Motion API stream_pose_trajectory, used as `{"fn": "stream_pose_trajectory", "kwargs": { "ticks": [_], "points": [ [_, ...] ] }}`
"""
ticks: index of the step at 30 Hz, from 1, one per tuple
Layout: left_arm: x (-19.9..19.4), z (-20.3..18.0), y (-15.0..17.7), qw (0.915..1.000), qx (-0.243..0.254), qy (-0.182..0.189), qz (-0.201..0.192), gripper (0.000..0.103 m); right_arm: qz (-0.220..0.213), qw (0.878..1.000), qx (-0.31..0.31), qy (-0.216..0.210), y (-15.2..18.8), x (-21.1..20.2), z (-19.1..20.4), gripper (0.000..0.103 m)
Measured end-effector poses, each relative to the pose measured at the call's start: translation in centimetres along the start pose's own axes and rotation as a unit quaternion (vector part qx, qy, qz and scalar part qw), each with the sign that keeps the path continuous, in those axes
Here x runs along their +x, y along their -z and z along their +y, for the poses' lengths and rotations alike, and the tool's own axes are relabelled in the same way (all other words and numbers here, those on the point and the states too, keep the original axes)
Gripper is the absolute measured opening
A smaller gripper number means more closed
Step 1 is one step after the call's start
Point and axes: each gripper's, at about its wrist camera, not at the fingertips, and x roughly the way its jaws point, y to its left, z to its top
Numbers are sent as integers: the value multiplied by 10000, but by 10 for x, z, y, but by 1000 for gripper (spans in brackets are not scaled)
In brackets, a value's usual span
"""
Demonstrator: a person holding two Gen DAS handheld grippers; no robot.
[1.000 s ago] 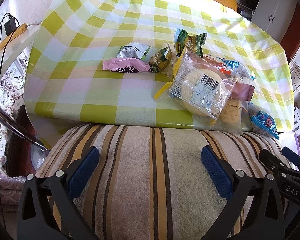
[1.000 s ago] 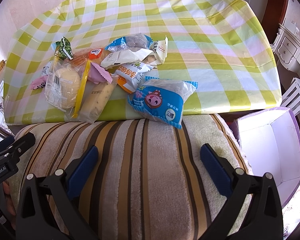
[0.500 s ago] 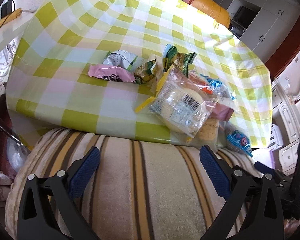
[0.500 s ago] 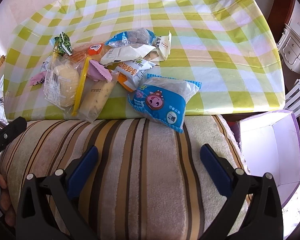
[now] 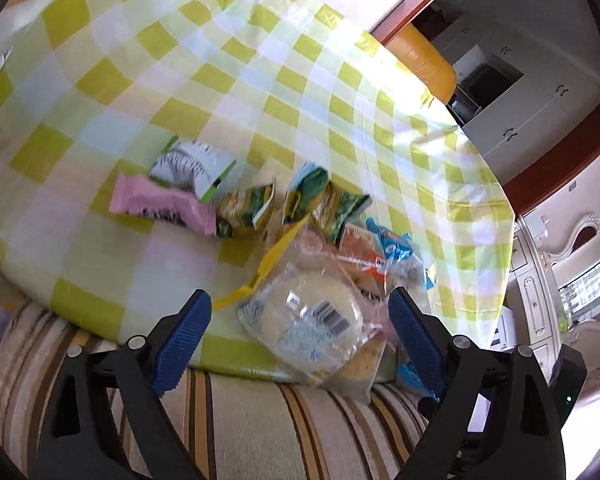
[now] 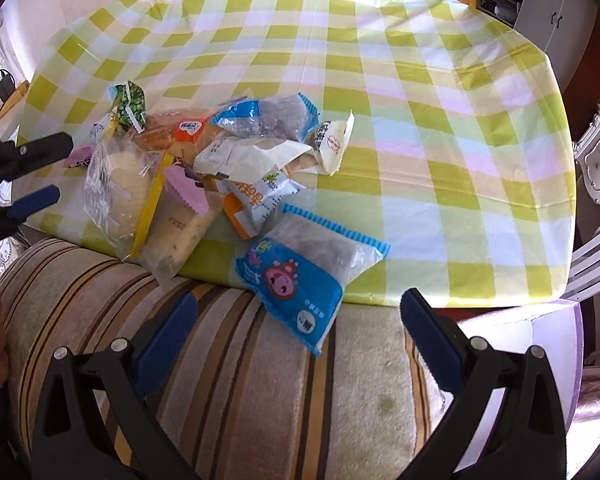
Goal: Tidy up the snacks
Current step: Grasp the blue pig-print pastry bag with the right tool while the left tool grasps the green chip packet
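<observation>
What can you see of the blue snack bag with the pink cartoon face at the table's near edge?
The blue snack bag is a soft, partly clear plastic pouch with a pink cartoon face and serrated end seals. It lies flat and sealed, slanted, its lower end hanging over the checked tablecloth edge onto the striped cushion. An orange-and-white packet touches its top corner. No gripper touches it.

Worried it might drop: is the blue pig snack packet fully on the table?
No. The blue pig packet overhangs the table edge onto the striped cushion.
</observation>
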Motion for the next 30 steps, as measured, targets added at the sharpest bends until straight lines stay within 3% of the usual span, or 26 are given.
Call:
{"fn": "stream_pose_trajectory", "kwargs": {
  "ticks": [10,12,14,16,22,30],
  "points": [
    [42,-25,-44,9964,708,-443,-103,81,90,9998,-139,-119,-12,15,-3,102],
    [50,-28,-46,9948,863,-539,-60,76,131,9996,-99,-232,-14,20,-5,102],
    [57,-28,-47,9937,926,-625,41,58,175,9993,-41,-331,-16,24,-8,100],
    [59,-27,-49,9932,966,-644,37,48,224,9990,8,-383,-16,27,-9,91],
    [57,-27,-47,9928,1052,-571,-44,35,384,9974,211,-579,-15,34,-14,79],
    [49,-28,-45,9938,1028,-395,-154,34,543,9854,1236,-1042,-21,43,-41,82]
  ]
}}
